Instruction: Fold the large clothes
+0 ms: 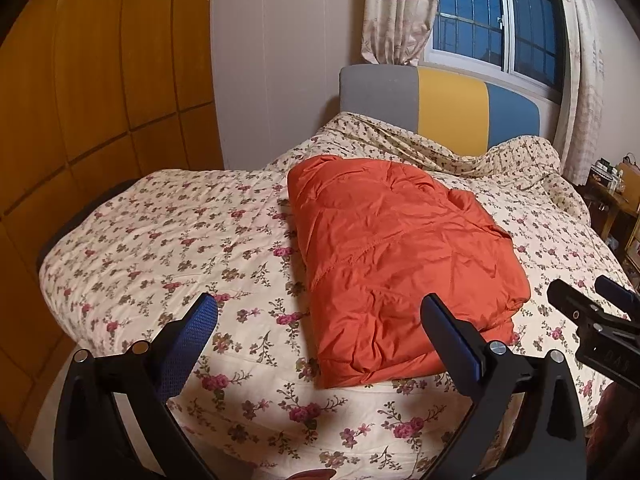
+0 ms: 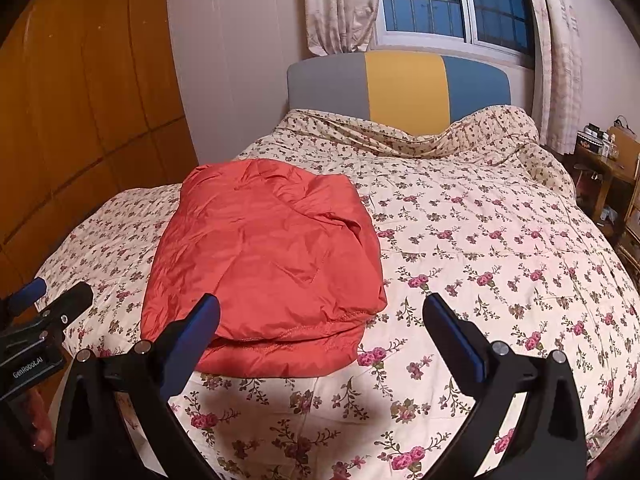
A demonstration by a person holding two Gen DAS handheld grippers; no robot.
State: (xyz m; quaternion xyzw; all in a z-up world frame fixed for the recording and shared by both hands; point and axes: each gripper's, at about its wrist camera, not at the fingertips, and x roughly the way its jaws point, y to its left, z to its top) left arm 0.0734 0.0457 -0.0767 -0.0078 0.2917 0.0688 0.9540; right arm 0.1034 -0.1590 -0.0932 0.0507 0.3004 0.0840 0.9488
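An orange puffy jacket (image 1: 396, 264) lies folded into a compact rectangle on the floral bedspread (image 1: 160, 248). It also shows in the right wrist view (image 2: 264, 264). My left gripper (image 1: 320, 308) is open and empty, held above the jacket's near edge. My right gripper (image 2: 320, 308) is open and empty, above the jacket's near right corner. The right gripper shows at the right edge of the left wrist view (image 1: 592, 300). The left gripper shows at the left edge of the right wrist view (image 2: 48, 296).
A grey, yellow and blue headboard (image 2: 400, 84) stands at the far end under a window (image 2: 456, 0) with curtains. A wooden wardrobe (image 1: 92, 80) lines the left. A cluttered wooden side table (image 2: 608, 160) stands at the right.
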